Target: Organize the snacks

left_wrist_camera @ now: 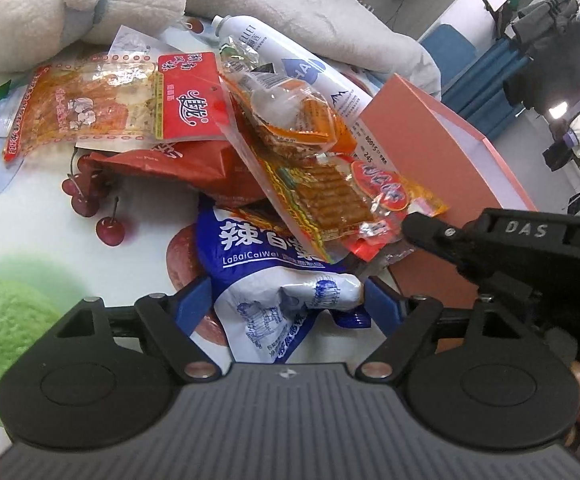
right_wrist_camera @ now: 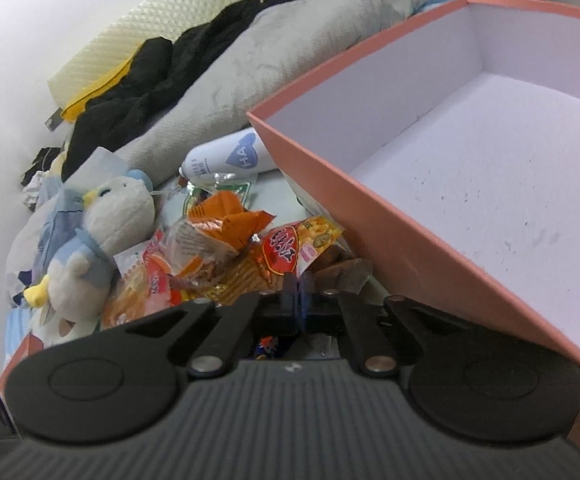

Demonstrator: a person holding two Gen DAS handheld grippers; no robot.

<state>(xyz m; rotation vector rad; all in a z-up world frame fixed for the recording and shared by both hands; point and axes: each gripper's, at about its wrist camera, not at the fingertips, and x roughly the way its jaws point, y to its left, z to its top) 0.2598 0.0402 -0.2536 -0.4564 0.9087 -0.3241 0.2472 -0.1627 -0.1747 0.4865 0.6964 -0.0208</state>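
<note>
We see the salmon-pink box point(right_wrist_camera: 389, 216) as the largest thing, open-topped with a pale, speckled floor, standing at the right of the snack heap on the fruit-printed worktop point(left_wrist_camera: 50, 240). Behind the heap lie a grey blanket point(right_wrist_camera: 274, 60) and a white and blue plush penguin point(right_wrist_camera: 102, 240). A white spray can point(left_wrist_camera: 290, 64) with a blue heart reading "HA" lies between the heap and the box. Nearest our left hand-held gripper point(left_wrist_camera: 288, 300) is a blue and white bag point(left_wrist_camera: 278, 280) lettered "LaBaiCaiWei"; its crumpled end sits between the blue fingers, which stand wide apart and do not press it. Above it lies a dark red bag point(left_wrist_camera: 178, 164), a clear pouch with a red label point(left_wrist_camera: 102, 108), and a clear orange pack of ridged strips point(left_wrist_camera: 321, 196). Our right hand-held gripper point(right_wrist_camera: 299, 300), marked "DAS" on its body, is closed, its tips meeting at the near edge of that orange pack.
</note>
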